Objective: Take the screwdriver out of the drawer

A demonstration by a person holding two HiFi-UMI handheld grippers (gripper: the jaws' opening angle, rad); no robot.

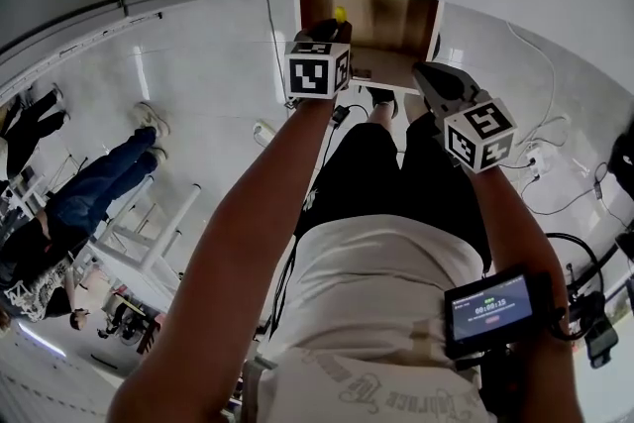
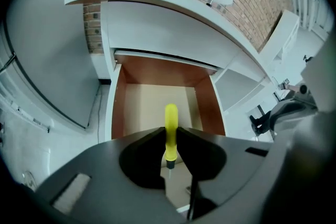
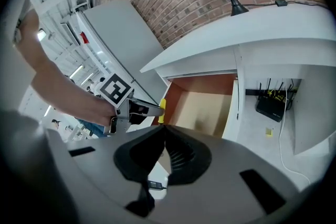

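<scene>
A white T-shirt (image 1: 376,263) with grey lettering at 6 o'clock is worn with black shorts (image 1: 376,163). A black timer screen (image 1: 492,309) is strapped on at 4 o'clock. White cubes (image 1: 318,69) (image 1: 479,136) with black square markers are carried on the dark left tongs (image 2: 169,131) and right tongs (image 3: 164,126).

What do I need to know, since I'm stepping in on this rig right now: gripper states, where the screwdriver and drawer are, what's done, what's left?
Left gripper: shut on the yellow screwdriver, gripping low on its handle, with the shaft pointing back toward the camera.
Right gripper: shut, holding nothing, off to the right of the drawer.
Drawer: pulled open beneath the white desk top.
Done: drawer open; screwdriver grasped and apparently lifted off the drawer floor.
Left: the screwdriver hangs over the drawer opening, so bring it fully clear.
</scene>
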